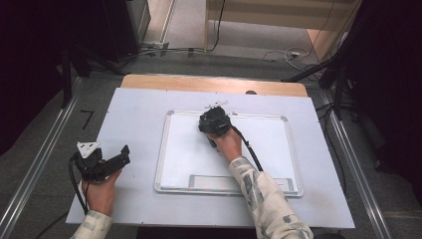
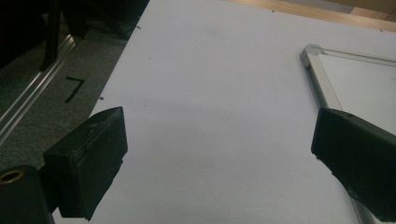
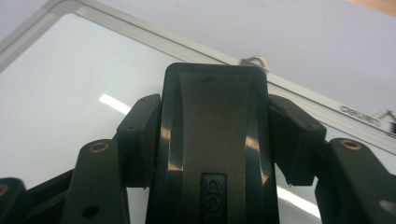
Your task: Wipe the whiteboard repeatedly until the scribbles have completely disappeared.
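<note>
Right gripper view: eraser [image 3: 215, 140] between fingers [image 3: 140, 135].

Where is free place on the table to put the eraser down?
Bare mat between the left gripper and the whiteboard frame, and right of the board. The board's middle is bare too. Its top edge is crowded: the right gripper holds the eraser there.

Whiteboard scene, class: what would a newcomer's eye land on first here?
First, the silver-framed whiteboard lying flat mid-table, with the right gripper near its far edge. In the right gripper view its jaws clamp a black eraser over the board. The left gripper rests open on the table, left of the board.
</note>
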A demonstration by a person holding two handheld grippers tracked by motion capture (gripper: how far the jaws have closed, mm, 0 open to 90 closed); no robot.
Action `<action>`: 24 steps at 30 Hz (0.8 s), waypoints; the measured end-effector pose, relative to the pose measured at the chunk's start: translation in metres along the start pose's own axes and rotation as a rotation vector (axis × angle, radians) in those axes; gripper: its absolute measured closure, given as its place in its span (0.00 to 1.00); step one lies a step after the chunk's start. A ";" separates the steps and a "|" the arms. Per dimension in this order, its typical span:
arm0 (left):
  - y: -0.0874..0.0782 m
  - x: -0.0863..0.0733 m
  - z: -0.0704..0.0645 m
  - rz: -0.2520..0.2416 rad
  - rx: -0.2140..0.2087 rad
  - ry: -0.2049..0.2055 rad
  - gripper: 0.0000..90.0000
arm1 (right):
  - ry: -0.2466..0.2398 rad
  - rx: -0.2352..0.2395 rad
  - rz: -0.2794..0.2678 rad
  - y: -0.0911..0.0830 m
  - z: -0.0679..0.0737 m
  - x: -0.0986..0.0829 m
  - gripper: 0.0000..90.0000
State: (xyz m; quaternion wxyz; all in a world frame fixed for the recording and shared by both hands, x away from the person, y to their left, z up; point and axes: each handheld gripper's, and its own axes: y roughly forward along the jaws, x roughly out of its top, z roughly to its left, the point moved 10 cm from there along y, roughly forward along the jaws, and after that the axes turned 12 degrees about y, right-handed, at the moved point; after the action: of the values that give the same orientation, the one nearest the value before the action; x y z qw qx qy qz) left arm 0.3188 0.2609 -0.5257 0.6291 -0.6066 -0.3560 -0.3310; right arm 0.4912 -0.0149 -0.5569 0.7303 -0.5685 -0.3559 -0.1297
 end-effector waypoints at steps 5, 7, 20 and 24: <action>0.000 0.000 0.001 0.000 -0.002 0.002 0.05 | -0.019 0.018 0.004 0.001 0.015 -0.001 0.42; 0.000 0.001 0.000 -0.003 -0.004 0.002 0.05 | -0.028 0.020 0.002 0.002 0.017 -0.001 0.42; 0.000 -0.001 0.004 -0.001 0.005 0.003 0.04 | -0.001 0.018 0.005 -0.002 0.001 -0.002 0.42; 0.000 -0.001 0.003 0.003 0.006 0.007 0.04 | 0.015 0.002 0.001 -0.005 -0.017 -0.003 0.42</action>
State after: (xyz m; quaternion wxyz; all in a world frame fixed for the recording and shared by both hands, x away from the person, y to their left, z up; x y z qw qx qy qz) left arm 0.3181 0.2634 -0.5267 0.6327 -0.6039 -0.3539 -0.3312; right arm 0.4924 -0.0333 -0.5566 0.7337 -0.5668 -0.3502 -0.1333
